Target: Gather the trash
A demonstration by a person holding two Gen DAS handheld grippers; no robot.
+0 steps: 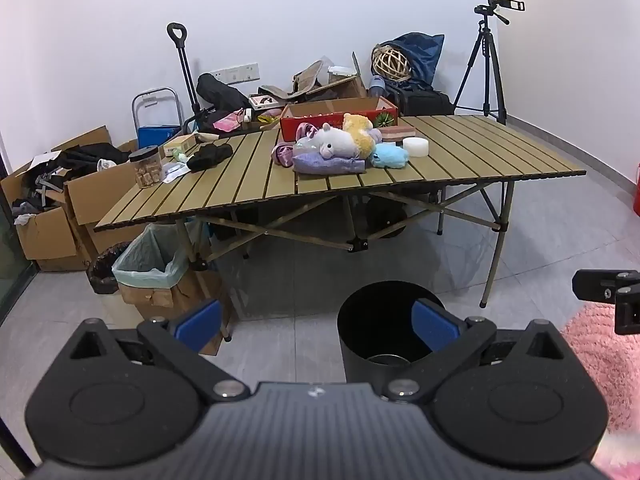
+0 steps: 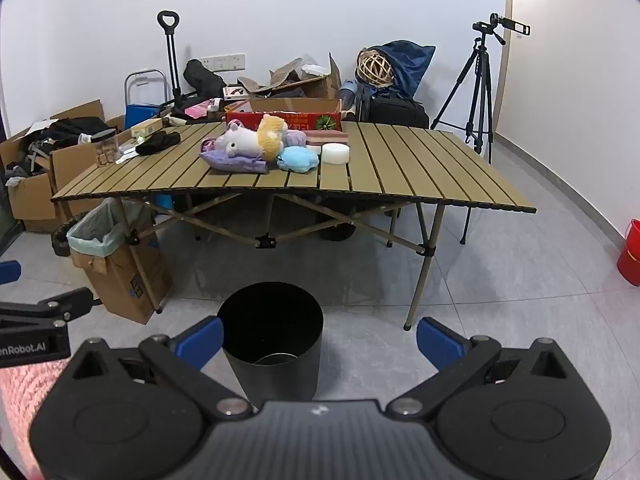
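Observation:
A black round bin (image 1: 384, 328) (image 2: 272, 340) stands on the grey floor in front of a slatted folding table (image 1: 480, 152) (image 2: 420, 168). Something metallic lies at the bin's bottom. My left gripper (image 1: 316, 326) is open and empty, with its right finger in front of the bin's mouth. My right gripper (image 2: 318, 340) is open and empty too, its left finger beside the bin's rim. On the table lie plush toys (image 1: 344, 142) (image 2: 256, 142), a white foam disc (image 1: 415, 147) (image 2: 335, 153), a black cloth (image 1: 209, 156) (image 2: 158, 143), a clear jar (image 1: 146, 166) (image 2: 105, 147) and small wrappers (image 1: 174, 170).
A cardboard box lined with a pale green bag (image 1: 154, 264) (image 2: 108, 240) stands by the table's left leg. Open boxes of clutter (image 1: 48, 192) line the left wall. A tripod (image 1: 486, 68) (image 2: 478, 92), a red bucket (image 2: 632, 252) and a pink rug (image 1: 608, 360) lie to the right.

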